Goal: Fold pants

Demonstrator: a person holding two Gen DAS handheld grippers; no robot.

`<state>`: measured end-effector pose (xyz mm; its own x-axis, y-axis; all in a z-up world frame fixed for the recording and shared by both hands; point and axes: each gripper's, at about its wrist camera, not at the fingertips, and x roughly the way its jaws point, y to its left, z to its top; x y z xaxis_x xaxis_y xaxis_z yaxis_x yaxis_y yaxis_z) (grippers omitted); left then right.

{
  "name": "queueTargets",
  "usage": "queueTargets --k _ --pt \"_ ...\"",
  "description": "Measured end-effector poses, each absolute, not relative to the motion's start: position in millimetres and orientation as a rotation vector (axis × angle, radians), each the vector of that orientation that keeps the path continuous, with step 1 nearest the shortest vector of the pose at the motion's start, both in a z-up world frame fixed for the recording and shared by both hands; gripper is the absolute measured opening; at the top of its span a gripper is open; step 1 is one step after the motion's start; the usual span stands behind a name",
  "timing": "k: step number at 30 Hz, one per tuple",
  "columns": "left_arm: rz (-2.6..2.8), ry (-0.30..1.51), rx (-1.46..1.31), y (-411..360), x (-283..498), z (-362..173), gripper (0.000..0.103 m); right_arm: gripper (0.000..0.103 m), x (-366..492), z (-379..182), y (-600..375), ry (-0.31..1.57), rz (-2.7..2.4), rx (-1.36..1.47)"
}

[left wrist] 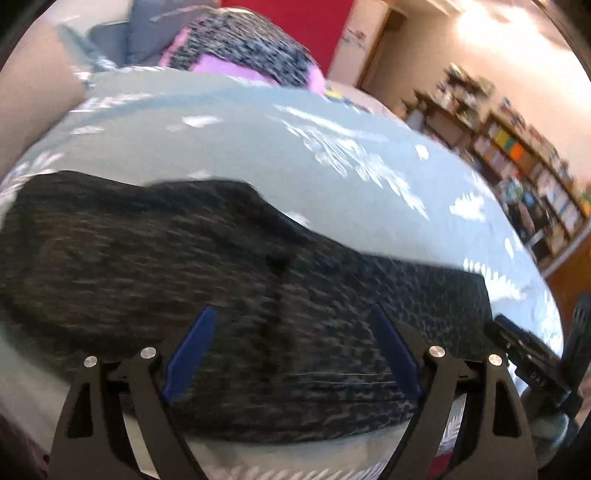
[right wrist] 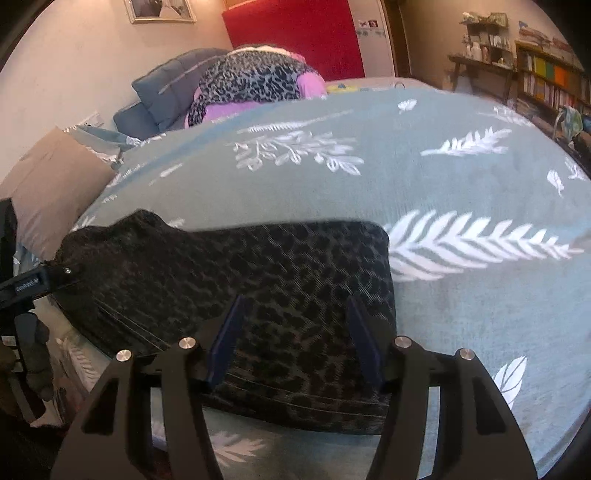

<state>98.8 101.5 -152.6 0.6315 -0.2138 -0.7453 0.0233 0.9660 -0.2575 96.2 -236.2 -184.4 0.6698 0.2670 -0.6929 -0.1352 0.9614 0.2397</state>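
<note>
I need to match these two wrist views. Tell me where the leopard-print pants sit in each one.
Left wrist: pants fill the lower half, spanning beyond the left gripper.
Right wrist: pants lie lower centre-left, under the right gripper.
Shared landmark: red panel at top.

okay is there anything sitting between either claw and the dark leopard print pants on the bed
Nothing visible. The pants lie flat on the bedspread, right under the open left claw and open right claw. The clothes pile sits far behind.
</note>
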Motion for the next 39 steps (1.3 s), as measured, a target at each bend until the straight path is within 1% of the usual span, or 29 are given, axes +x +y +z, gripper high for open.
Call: queueTargets --k 4,13,17,20,26,27,30,32,34,35,36,39 --pt "-0.018 0.842 -0.307 153.1 82.5 -139.3 0.085 0.059 98.7 -170.2 -224.2 0.776 0.238 0.164" --pt "0.183 0.836 -0.464 252.5 42.8 -135.9 0.085 0.059 109.4 -161.1 -186.0 0.784 0.292 0.111" --pt "0.246 0.843 -0.511 286.4 31.4 -143.9 0.085 0.059 113.1 -162.0 -169.5 0.798 0.318 0.079" --pt "0.262 0.842 -0.599 307.7 27.8 -151.7 0.085 0.059 115.6 -164.9 -160.5 0.811 0.326 0.059" --pt "0.245 0.838 -0.729 332.6 42.7 -162.5 0.085 0.059 119.8 -168.3 -151.9 0.824 0.329 0.046" --pt "0.236 0.833 -0.739 333.7 46.4 -162.1 0.084 0.059 119.9 -168.7 -151.9 0.826 0.328 0.046" --pt "0.238 0.831 -0.726 333.0 53.4 -159.1 0.068 0.059 120.3 -169.3 -152.5 0.830 0.323 0.048" --pt "0.233 0.830 -0.719 332.7 61.5 -156.7 0.063 0.059 121.1 -170.3 -152.8 0.832 0.318 0.052" --pt "0.241 0.842 -0.718 335.5 68.2 -156.3 0.049 0.059 121.9 -171.6 -153.5 0.835 0.315 0.056" --pt "0.249 0.848 -0.711 336.3 70.6 -155.5 0.045 0.059 122.3 -172.2 -153.5 0.838 0.315 0.057" --pt "0.251 0.851 -0.706 338.0 72.8 -155.3 0.039 0.059 122.8 -172.5 -153.7 0.839 0.315 0.059" --pt "0.204 0.835 -0.688 337.8 77.6 -145.7 0.031 0.059 123.3 -172.1 -154.3 0.838 0.316 0.060"
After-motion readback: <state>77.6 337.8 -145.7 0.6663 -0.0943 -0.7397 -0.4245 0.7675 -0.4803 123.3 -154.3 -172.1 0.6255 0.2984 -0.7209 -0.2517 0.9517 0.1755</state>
